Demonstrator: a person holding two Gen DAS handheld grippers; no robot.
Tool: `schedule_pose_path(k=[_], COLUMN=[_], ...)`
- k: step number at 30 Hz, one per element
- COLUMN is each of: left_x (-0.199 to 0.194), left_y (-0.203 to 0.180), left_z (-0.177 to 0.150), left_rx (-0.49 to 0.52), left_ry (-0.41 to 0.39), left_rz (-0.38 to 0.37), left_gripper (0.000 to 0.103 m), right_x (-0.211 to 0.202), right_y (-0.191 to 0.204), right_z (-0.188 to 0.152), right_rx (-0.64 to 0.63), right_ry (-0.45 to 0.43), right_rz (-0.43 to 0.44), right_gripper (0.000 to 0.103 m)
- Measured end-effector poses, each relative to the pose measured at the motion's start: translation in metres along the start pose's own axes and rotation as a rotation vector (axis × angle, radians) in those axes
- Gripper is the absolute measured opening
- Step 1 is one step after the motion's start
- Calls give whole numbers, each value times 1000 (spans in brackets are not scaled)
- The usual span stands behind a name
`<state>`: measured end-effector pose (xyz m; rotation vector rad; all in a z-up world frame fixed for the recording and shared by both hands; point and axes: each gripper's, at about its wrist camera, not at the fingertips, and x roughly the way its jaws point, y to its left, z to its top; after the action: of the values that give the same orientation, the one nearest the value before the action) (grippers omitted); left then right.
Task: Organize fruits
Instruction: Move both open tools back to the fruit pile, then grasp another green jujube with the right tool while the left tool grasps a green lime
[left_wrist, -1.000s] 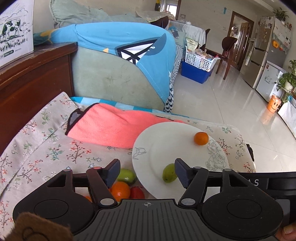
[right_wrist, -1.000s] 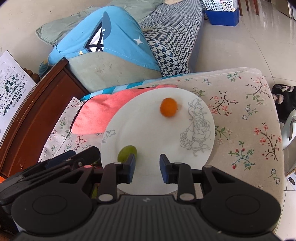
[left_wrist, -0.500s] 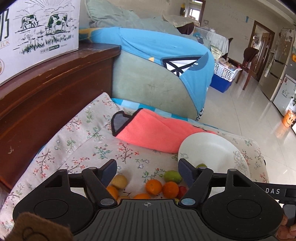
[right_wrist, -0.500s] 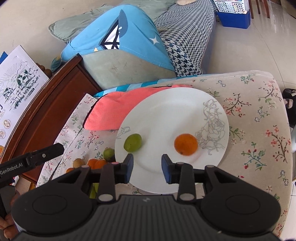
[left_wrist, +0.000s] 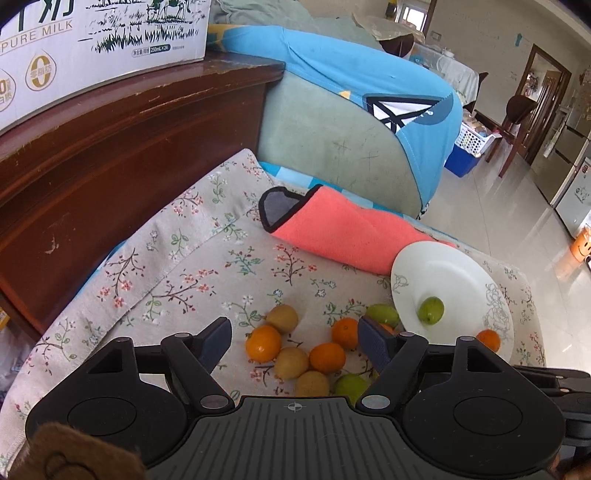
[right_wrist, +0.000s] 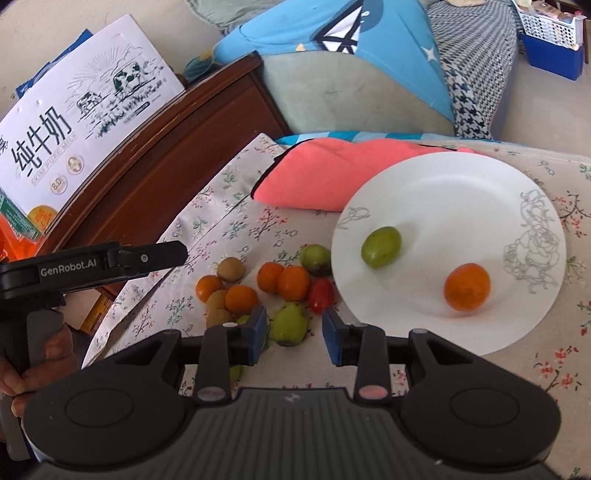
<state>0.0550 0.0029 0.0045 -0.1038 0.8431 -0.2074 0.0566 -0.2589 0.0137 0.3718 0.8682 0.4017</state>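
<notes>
We have two fruits on the plate (right_wrist: 424, 192), ahead-right of our right claw (right_wrist: 293, 334); the loose fruit pile (left_wrist: 295, 350) lies under our left claw (left_wrist: 293, 341). Both claws are spread, pinching nothing; most fruit remains.

Glossy white plate (right_wrist: 443, 192) on matt floral cloth (left_wrist: 192, 258) — scuffed varnished wood cabinet (left_wrist: 110, 147) (printed cardboard milk box (right_wrist: 85, 110) atop).

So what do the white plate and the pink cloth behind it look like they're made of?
The white plate looks like glazed ceramic, though melamine is possible: smooth, faintly glossy, with a printed grey rose outline. The pink cloth looks like soft fleece or microfibre: matte, puffy folds, dark stitched edging.
</notes>
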Motion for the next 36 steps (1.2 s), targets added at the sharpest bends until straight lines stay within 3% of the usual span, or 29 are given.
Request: schedule_pose_path(k=[8,18,28,31,36], left_x=[5,6,22,26,27], left_y=[1,-13,-27,-27,-31], left_z=[-27,-45,-59,-61,-65], left_rx=[79,164,207,197,225], left_ry=[85,127,159,166,154], left_rz=[-9,-70,-69,-62,-50], left_gripper=[76,76,74,72,53], right_x=[22,40,48,49,49], right_y=[8,4,11,14,13], right_z=[-4,-4,-1,0,0], right_rx=[3,51,20,2,2], right_ry=[49,72,65,64,63], right_rz=[-38,-83,-100,-111,-111], right_gripper=[34,33,29,28,27])
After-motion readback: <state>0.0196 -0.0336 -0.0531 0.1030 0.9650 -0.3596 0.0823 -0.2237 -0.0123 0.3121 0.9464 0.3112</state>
